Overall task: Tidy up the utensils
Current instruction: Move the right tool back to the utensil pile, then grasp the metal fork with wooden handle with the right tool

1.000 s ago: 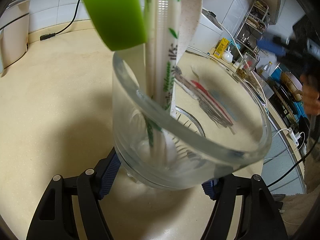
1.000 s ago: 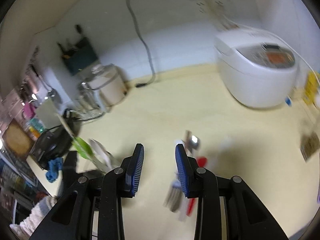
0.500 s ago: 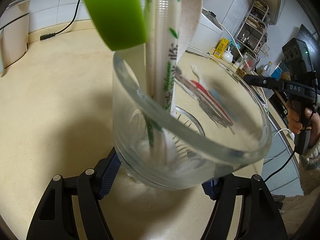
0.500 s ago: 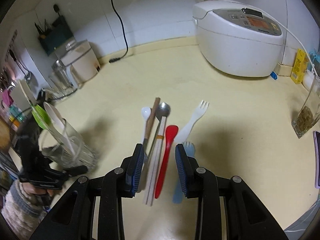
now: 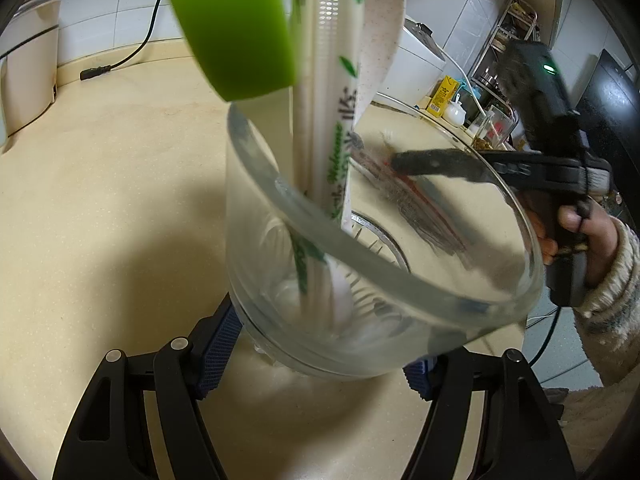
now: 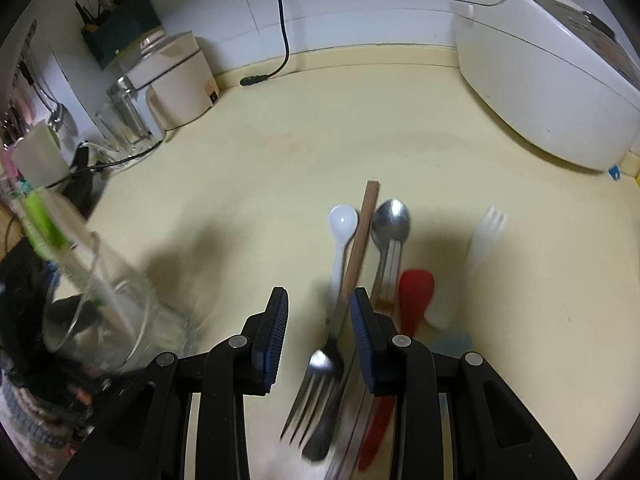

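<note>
The loose utensils lie in a row on the cream bench (image 6: 280, 168): a white spoon (image 6: 342, 224), a brown chopstick (image 6: 362, 236), a steel spoon (image 6: 390, 220), a red spoon (image 6: 416, 292), a white fork (image 6: 486, 232) and, nearest the camera, a steel fork (image 6: 316, 396). Half a second ago they lay ahead of the right tongs (image 6: 319, 324); now the tongs have dropped in over the row, fingers parted and gripping nothing, with the chopstick and the steel fork's handle running between them, though whether a pad touches either is unclear. To the left stands the glass jar (image 5: 360, 240), unmoved, clamped low on its sides by the left tongs (image 5: 320, 344); it holds a green spatula (image 5: 236, 28), paper-wrapped chopsticks (image 5: 332, 92) and a speckled white utensil (image 5: 378, 40). From the left wrist view the right tongs, held in the person's right hand (image 5: 588, 236), now reach in much closer behind the jar rim. A white rice cooker (image 6: 552, 68) sits at the far right of the bench
</note>
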